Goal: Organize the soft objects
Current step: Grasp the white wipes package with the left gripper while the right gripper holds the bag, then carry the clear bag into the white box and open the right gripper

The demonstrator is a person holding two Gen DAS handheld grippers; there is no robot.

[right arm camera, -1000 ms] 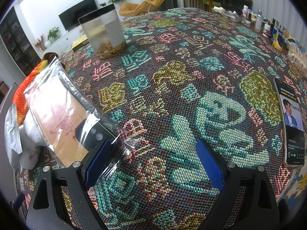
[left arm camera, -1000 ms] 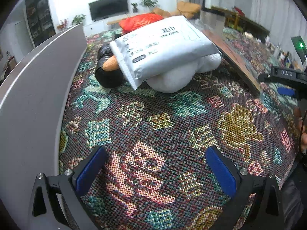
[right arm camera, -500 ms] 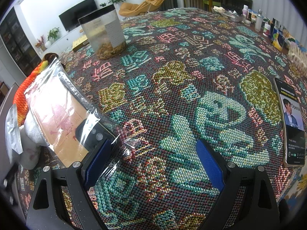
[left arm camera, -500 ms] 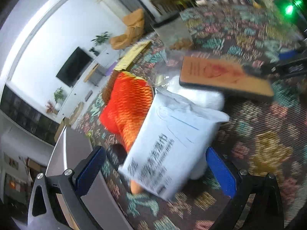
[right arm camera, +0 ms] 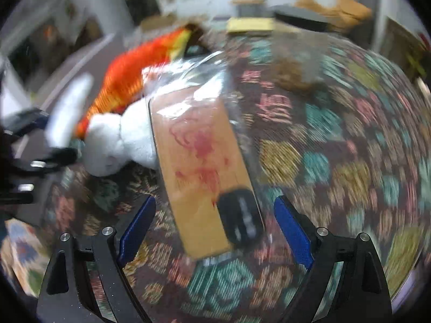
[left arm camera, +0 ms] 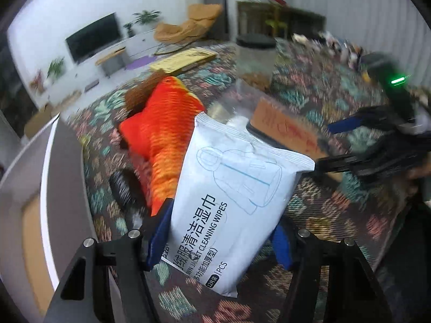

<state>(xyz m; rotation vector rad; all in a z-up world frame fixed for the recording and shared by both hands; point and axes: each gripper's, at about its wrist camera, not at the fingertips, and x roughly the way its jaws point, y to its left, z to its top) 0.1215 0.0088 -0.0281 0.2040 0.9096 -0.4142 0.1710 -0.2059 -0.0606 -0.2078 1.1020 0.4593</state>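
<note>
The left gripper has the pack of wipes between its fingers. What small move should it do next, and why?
Probably finish closing before carrying anything. The left gripper is closing on the wipes pack, whose lower end sits between the blue pads; the pack looks soft. It lies close to the orange plush toy, so a firm grip first should keep it from slipping.

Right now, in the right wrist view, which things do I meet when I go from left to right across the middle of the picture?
White wipes pack → orange plush fish → white plush toy → tan phone case in a clear bag → bare patterned tablecloth.
</note>
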